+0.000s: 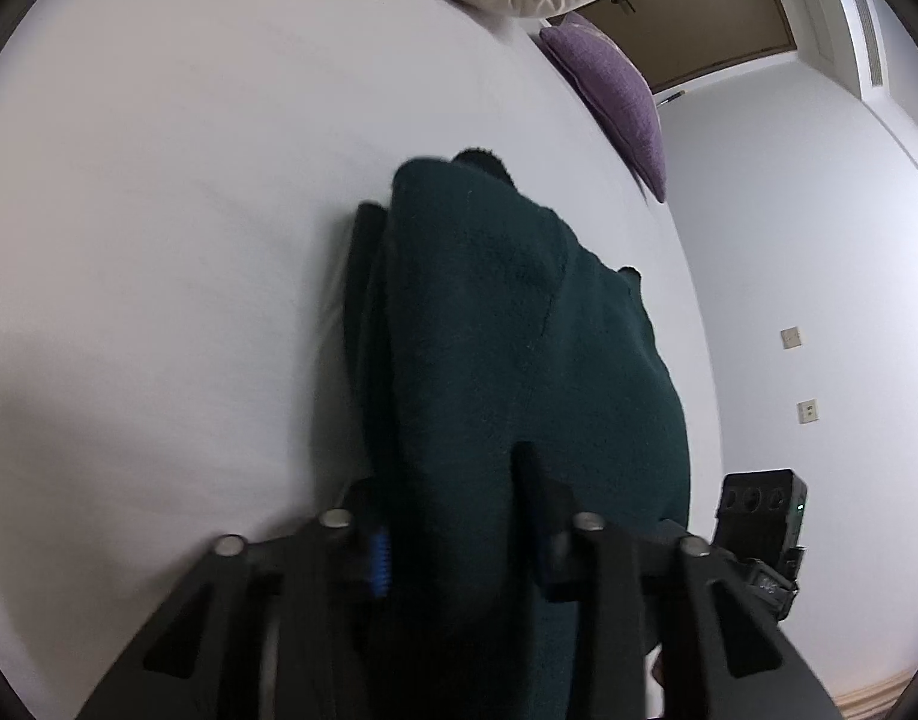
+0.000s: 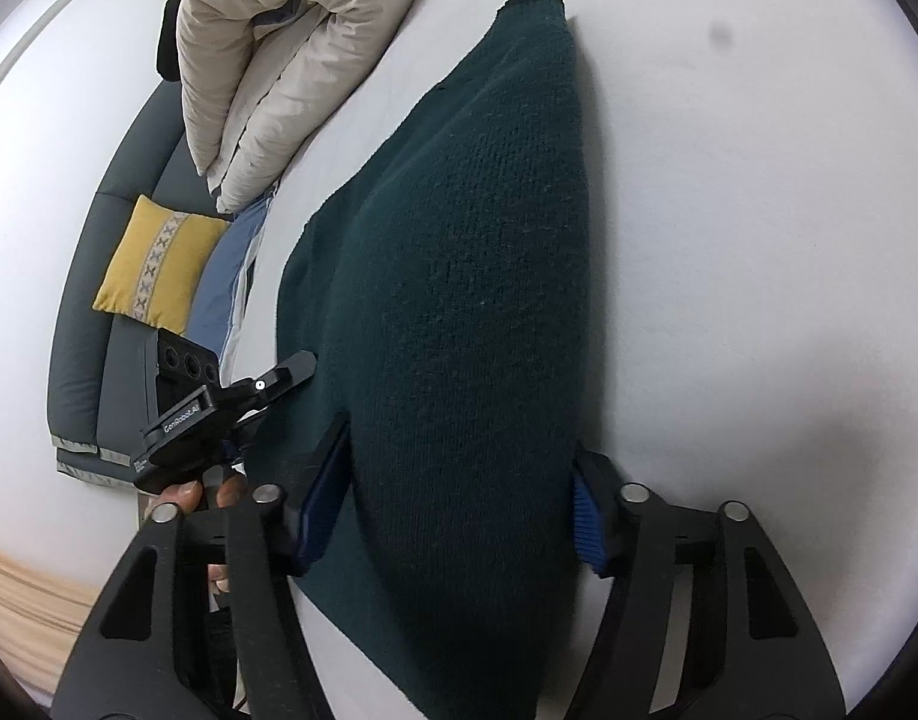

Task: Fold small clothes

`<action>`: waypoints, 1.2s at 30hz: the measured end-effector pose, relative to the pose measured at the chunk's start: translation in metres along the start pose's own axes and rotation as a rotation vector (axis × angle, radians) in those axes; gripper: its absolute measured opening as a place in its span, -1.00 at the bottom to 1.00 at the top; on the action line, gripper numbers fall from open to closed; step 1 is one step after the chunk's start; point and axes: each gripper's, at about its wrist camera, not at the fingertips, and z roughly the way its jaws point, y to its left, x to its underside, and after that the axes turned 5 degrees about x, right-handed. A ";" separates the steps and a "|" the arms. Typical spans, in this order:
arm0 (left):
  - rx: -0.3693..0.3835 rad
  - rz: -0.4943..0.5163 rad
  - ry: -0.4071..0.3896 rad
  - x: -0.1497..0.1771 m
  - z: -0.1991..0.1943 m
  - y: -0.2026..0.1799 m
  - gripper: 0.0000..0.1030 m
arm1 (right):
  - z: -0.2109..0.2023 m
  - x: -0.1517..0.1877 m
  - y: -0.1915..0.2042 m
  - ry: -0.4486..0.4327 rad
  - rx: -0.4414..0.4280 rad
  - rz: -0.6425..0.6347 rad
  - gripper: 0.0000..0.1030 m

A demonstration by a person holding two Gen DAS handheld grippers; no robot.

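Observation:
A dark green knitted garment (image 1: 507, 324) lies folded in a long thick bundle on the white bed sheet (image 1: 159, 240). My left gripper (image 1: 453, 528) grips its near end, and the knit fills the gap between the blue pad and the other finger. In the right wrist view the same garment (image 2: 471, 252) runs away from the camera. My right gripper (image 2: 459, 504) straddles a bulky fold there, both blue pads pressing on its sides. A hand (image 2: 189, 495) holds the left gripper's body (image 2: 189, 420) at the left of that view, beside the garment's edge.
A beige folded duvet (image 2: 279, 54) lies at the far end of the bed. Beside the bed are a purple cushion (image 1: 615, 96), a yellow cushion (image 2: 159, 264) on a grey sofa (image 2: 81, 312) and a blue cloth (image 2: 225, 276). A door (image 1: 699, 6) is behind.

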 end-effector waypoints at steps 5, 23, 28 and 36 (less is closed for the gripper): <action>-0.065 0.053 -0.015 0.004 -0.004 -0.018 -0.49 | -0.010 0.007 0.014 -0.032 0.077 -0.044 -0.14; -0.069 0.266 -0.052 0.154 -0.089 -0.107 -0.51 | -0.137 0.159 0.078 -0.158 0.101 -0.205 -0.21; -0.058 0.267 -0.040 0.187 -0.092 -0.109 -0.50 | -0.147 0.209 0.071 -0.162 0.076 -0.182 -0.21; -0.091 0.237 0.014 0.212 -0.069 -0.083 -0.50 | -0.141 0.257 0.030 -0.140 0.072 -0.135 -0.21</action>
